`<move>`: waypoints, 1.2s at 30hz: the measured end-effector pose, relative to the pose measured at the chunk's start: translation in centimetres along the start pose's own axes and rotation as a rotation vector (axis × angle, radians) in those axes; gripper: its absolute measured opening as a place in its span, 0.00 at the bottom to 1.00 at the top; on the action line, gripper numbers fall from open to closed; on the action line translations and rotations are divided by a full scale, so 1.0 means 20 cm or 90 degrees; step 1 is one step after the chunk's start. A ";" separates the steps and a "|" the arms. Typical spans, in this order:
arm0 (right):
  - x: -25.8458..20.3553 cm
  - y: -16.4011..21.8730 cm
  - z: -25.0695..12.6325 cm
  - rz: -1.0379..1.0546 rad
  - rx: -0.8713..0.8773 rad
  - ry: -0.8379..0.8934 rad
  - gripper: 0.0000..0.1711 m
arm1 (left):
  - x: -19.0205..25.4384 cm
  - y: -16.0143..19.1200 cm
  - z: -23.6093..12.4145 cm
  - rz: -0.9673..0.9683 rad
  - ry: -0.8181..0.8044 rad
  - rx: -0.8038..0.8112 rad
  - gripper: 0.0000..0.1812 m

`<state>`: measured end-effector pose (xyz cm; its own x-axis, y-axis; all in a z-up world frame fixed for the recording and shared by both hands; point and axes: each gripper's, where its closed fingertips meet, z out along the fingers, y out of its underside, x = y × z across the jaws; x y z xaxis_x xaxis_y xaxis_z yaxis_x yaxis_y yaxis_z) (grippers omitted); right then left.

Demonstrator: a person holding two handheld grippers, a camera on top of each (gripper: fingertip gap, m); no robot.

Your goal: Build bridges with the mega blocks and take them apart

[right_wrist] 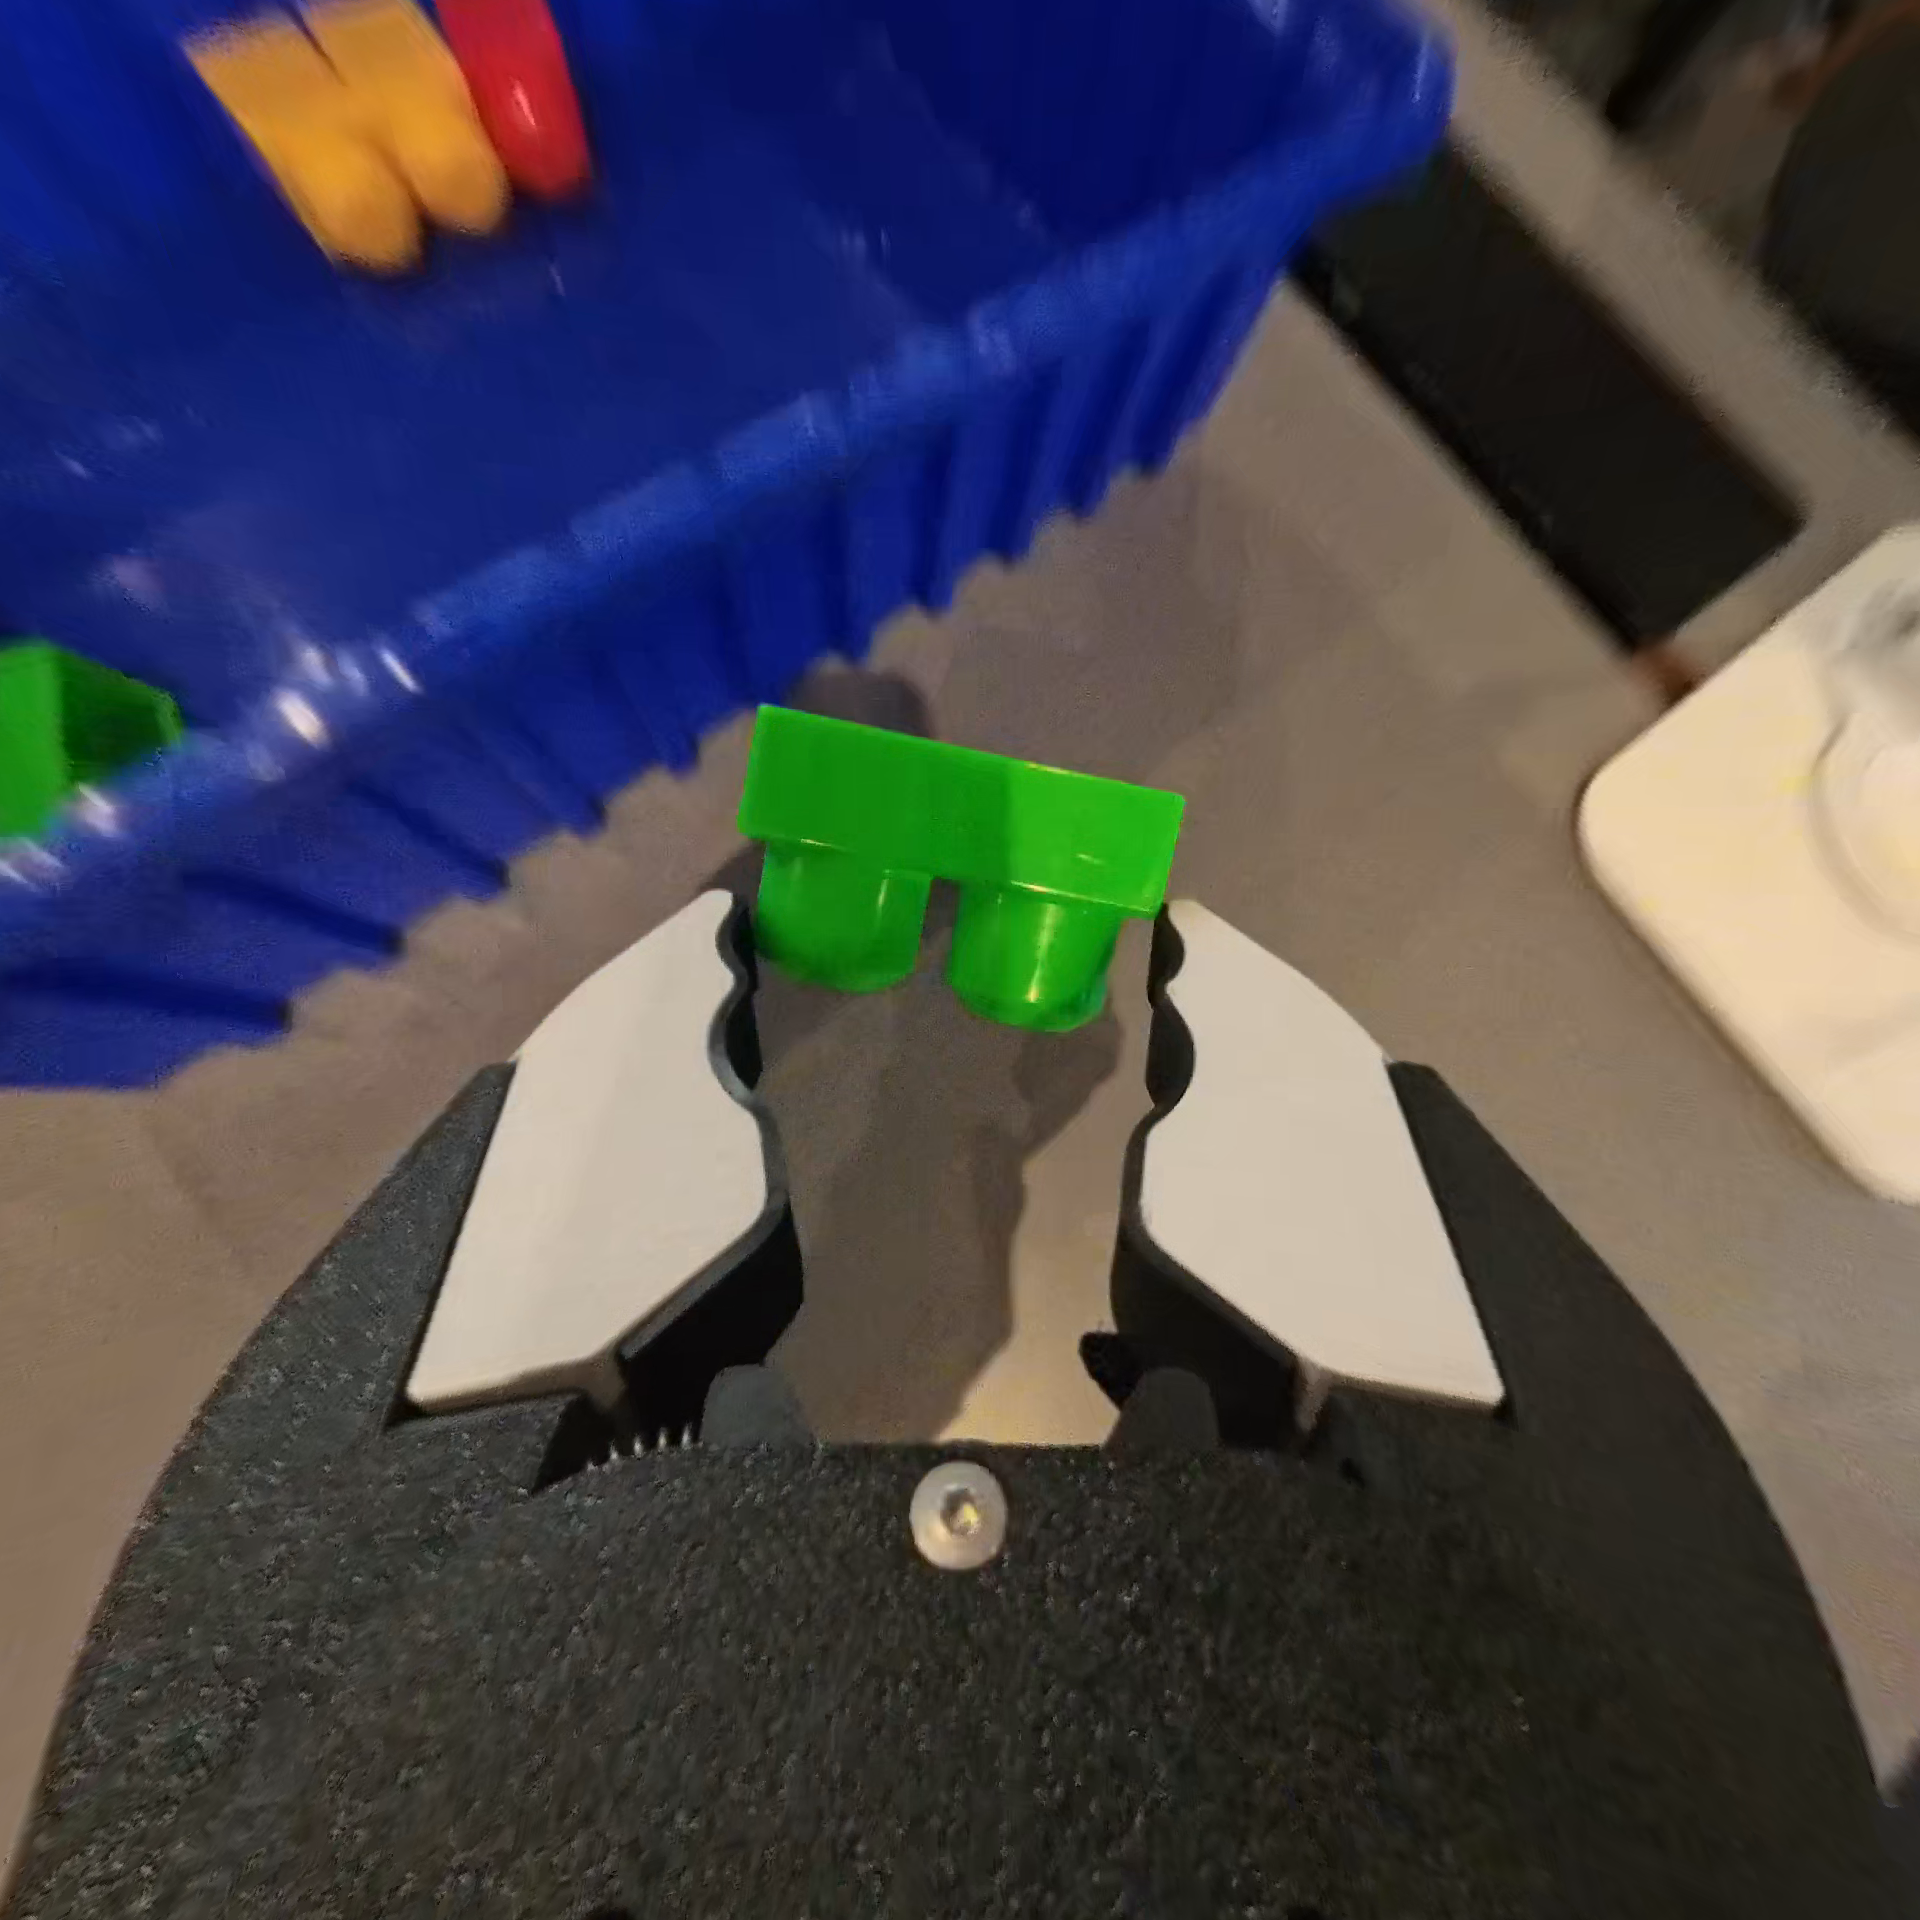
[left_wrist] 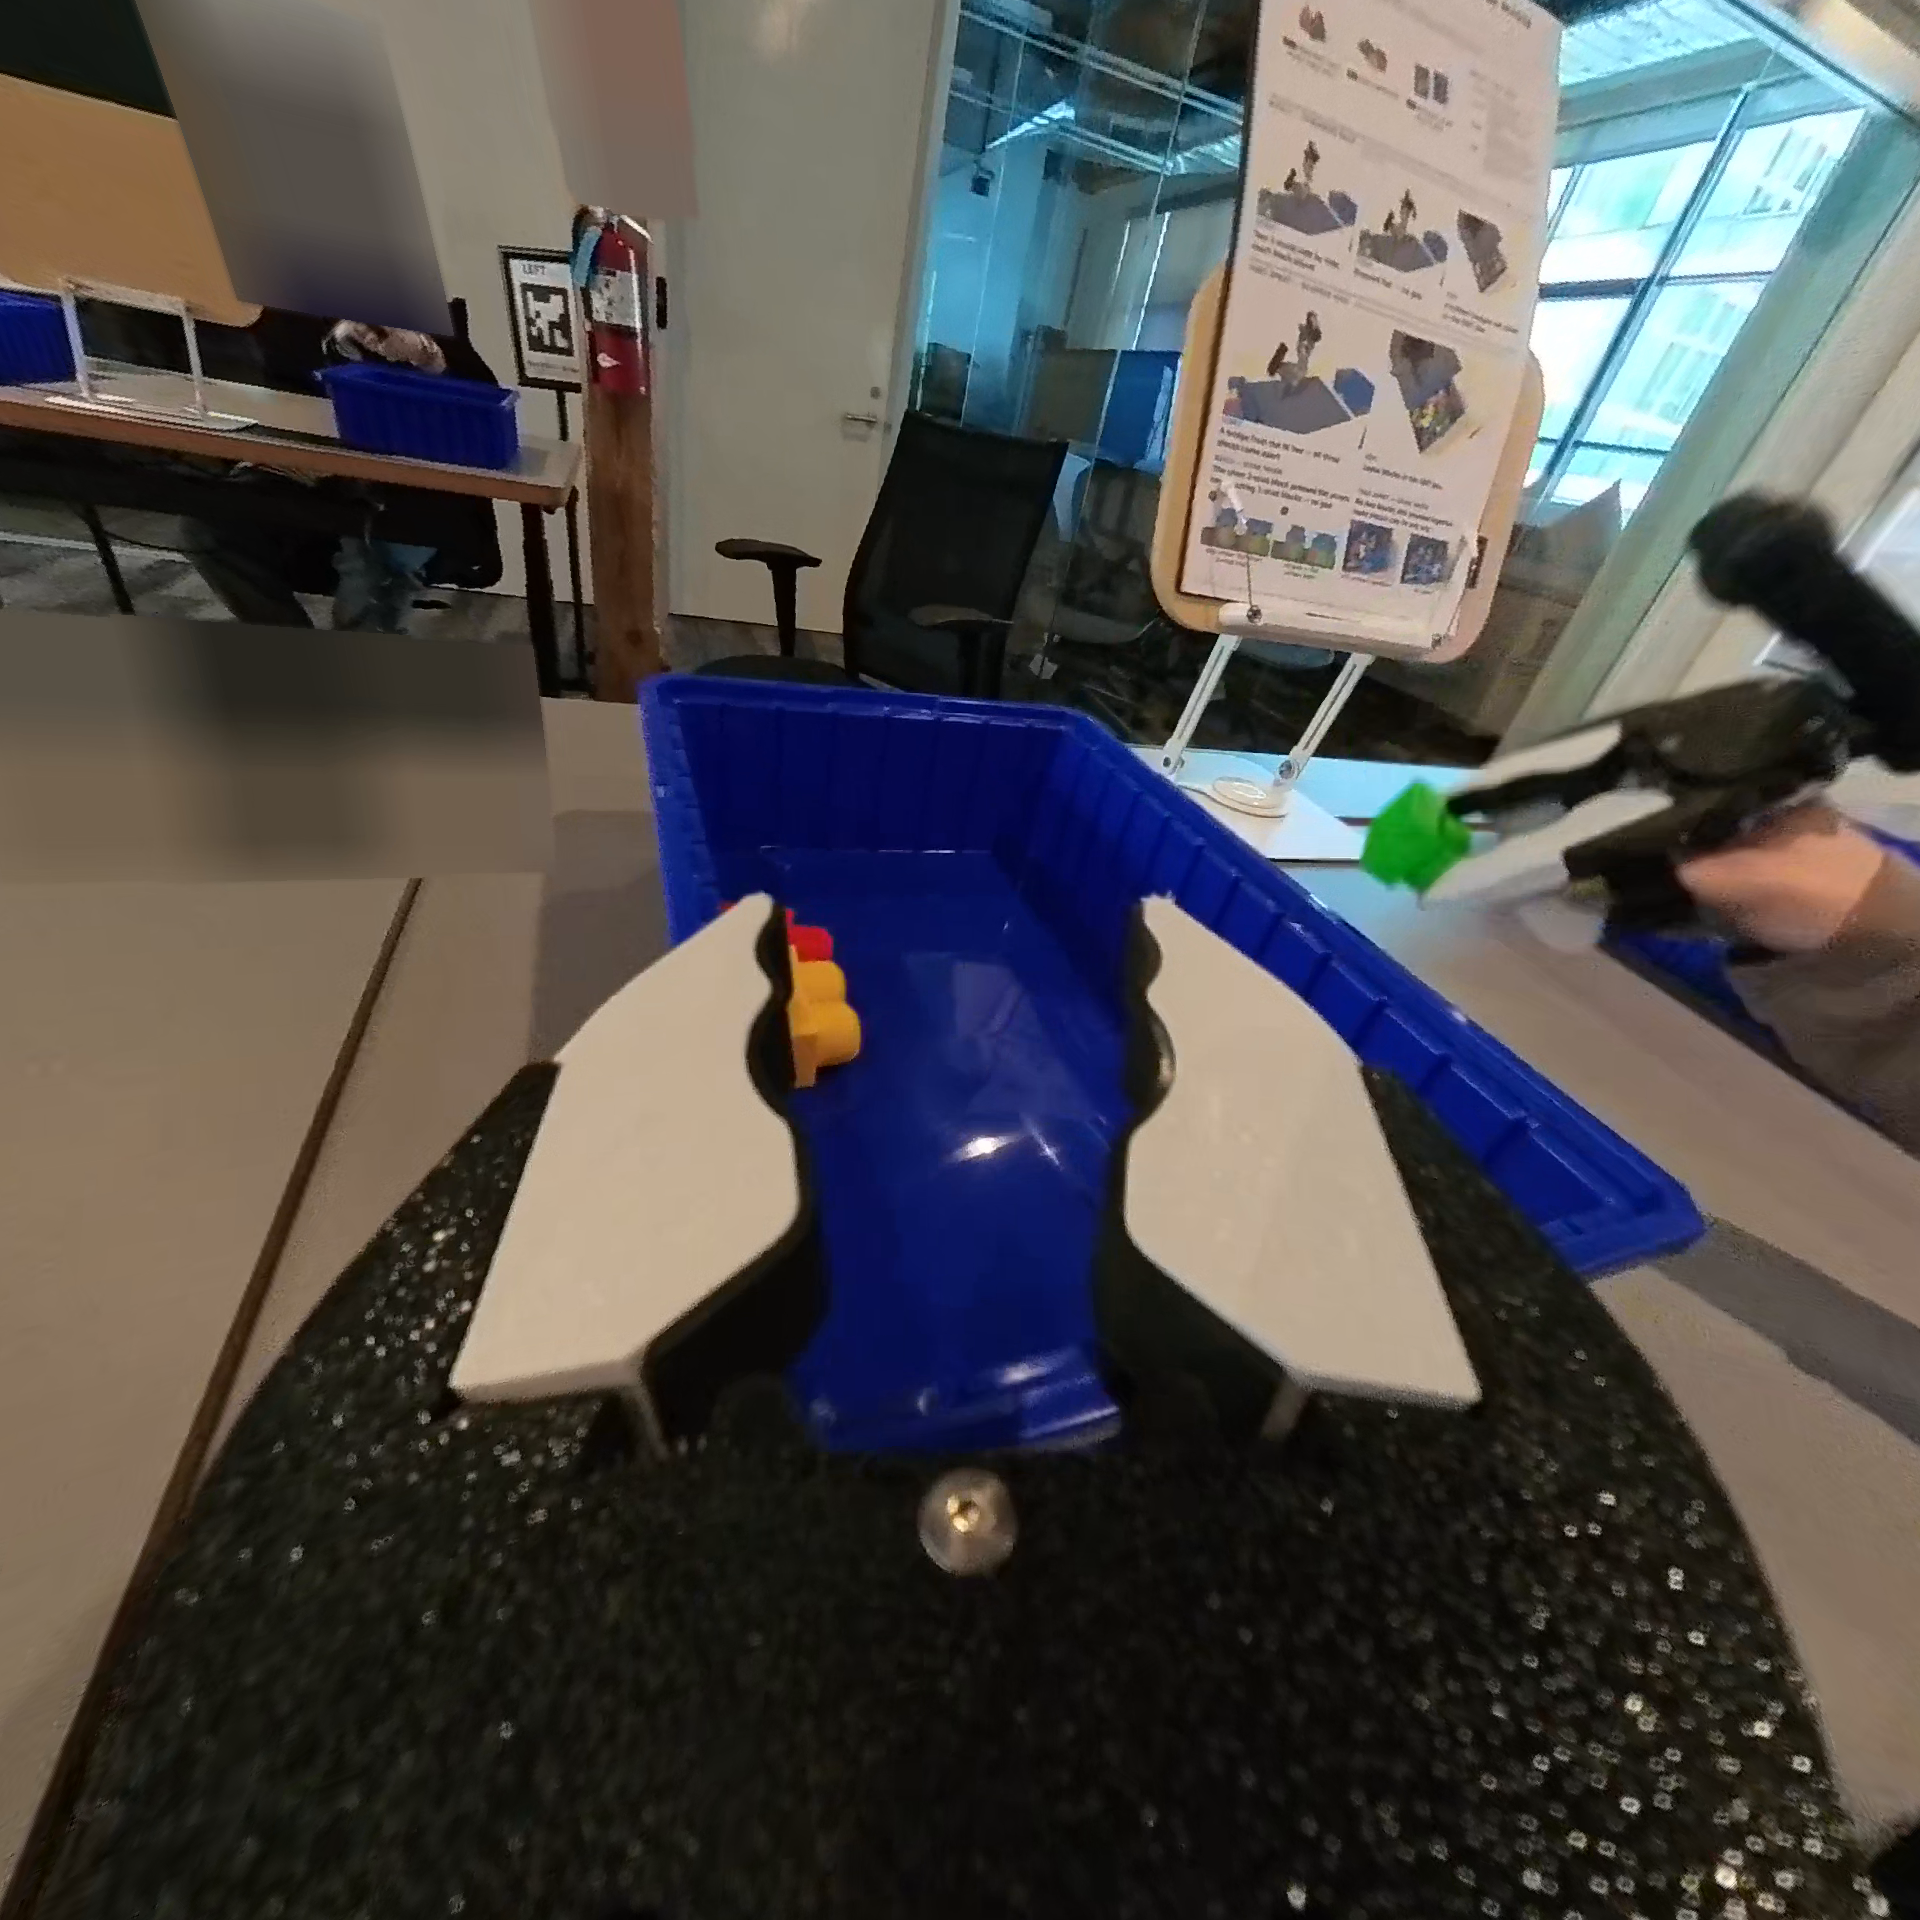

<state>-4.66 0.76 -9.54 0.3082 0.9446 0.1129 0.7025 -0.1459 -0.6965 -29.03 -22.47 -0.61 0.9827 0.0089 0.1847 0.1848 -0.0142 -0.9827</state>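
Observation:
My left gripper (left_wrist: 956, 914) is open and empty, hovering over the near end of a blue bin (left_wrist: 1299, 935). A yellow block (left_wrist: 826, 1023) and a red block (left_wrist: 810, 940) lie in the bin beside my left finger. My right gripper (right_wrist: 951, 914) is shut on a green two-stud block (right_wrist: 956, 831), studs toward the camera, held above the grey table just outside the bin wall (right_wrist: 727, 499). In the left wrist view it (left_wrist: 1455, 831) holds the green block (left_wrist: 1413, 847) to the bin's right. The right wrist view also shows the yellow block (right_wrist: 364, 156), the red block (right_wrist: 530, 104) and another green block (right_wrist: 62, 727) in the bin.
An instruction sheet on a white stand (left_wrist: 1382, 312) is behind the bin; its white base (right_wrist: 1766, 883) lies right of the green block. A black office chair (left_wrist: 935, 551) stands beyond the table. Another blue bin (left_wrist: 416, 410) sits on a far table.

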 end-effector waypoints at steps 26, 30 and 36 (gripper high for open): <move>-0.87 -0.73 0.52 -0.348 -0.027 -0.306 0.48 | -0.08 -0.05 -0.07 0.005 -0.043 0.037 0.34; -0.90 -0.66 0.82 -0.355 -0.175 -0.306 0.54 | -0.10 -0.05 -0.08 0.000 -0.044 0.040 0.34; -0.88 -0.62 0.95 -0.326 -0.266 -0.293 0.55 | -0.12 -0.06 -0.09 -0.015 -0.039 0.046 0.34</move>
<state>-30.99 -8.42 -16.41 -0.3487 0.9370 -0.0204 0.8950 0.3264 -0.3039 -31.55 -24.23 0.06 0.9757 0.0695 0.2080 0.2042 0.0582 -0.9772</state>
